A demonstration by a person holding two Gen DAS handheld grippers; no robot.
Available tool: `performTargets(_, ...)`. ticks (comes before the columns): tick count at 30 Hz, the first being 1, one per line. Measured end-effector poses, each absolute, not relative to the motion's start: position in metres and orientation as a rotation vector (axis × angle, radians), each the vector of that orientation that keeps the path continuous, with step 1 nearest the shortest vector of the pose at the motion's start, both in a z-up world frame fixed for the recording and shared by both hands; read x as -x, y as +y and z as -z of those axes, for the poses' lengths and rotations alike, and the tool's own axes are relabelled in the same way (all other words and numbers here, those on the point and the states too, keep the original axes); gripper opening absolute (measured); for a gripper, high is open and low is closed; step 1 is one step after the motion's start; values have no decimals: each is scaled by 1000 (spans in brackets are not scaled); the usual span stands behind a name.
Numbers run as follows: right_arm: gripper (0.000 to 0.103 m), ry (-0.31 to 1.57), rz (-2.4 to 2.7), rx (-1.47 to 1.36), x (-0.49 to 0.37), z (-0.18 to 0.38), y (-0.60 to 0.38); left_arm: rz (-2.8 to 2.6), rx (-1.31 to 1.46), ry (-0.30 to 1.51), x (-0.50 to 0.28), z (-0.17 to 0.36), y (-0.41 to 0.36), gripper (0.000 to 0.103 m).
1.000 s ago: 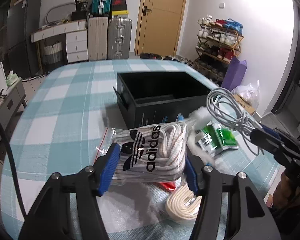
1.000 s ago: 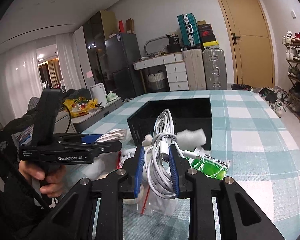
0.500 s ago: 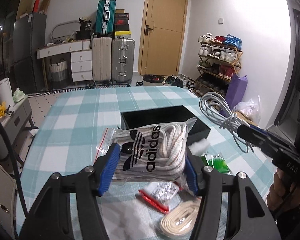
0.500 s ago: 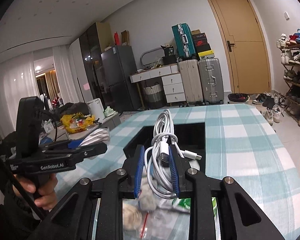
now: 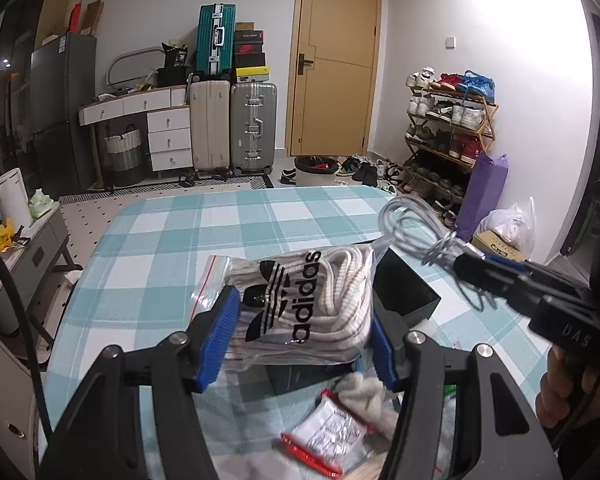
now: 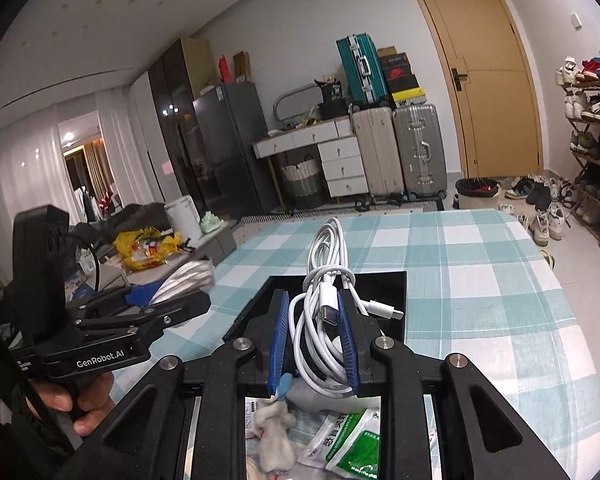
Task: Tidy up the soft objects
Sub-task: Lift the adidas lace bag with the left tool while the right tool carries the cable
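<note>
I am gripping a clear bag of rolled socks (image 5: 304, 304) in my left tongs (image 5: 300, 332), the blue pads pressing both sides of the bag. My right tongs (image 6: 314, 336) are clamped tight on a coil of white cable (image 6: 324, 280). Both loads are hanging in the air above the checked tablecloth (image 6: 480, 264), with the black box (image 6: 384, 292) open just beyond them.

Risks, as I judge them: the bag is slippery plastic and could slide out of the pads if I tilt it. The cable's loose plug end (image 6: 384, 311) is dangling and could snag on the box rim. The two tools are working close together and could knock each other over the box. Small packets (image 6: 352, 444) lying beneath could get swept aside.
</note>
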State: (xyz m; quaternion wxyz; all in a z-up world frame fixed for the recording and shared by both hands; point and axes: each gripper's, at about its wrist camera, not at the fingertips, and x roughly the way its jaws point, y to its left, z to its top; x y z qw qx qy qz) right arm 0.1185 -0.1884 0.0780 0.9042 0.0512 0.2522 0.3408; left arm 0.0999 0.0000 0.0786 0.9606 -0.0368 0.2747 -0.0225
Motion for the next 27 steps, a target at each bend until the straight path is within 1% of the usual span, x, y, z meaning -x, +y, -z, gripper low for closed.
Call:
performTargets(17, 23, 669, -683, 23, -181, -43, -158, 36, 39, 653, -157, -53, -21, 59)
performTargets(27, 23, 727, -705, 122, -206, -27, -144, 21, -18, 658, -169, -46, -27, 60)
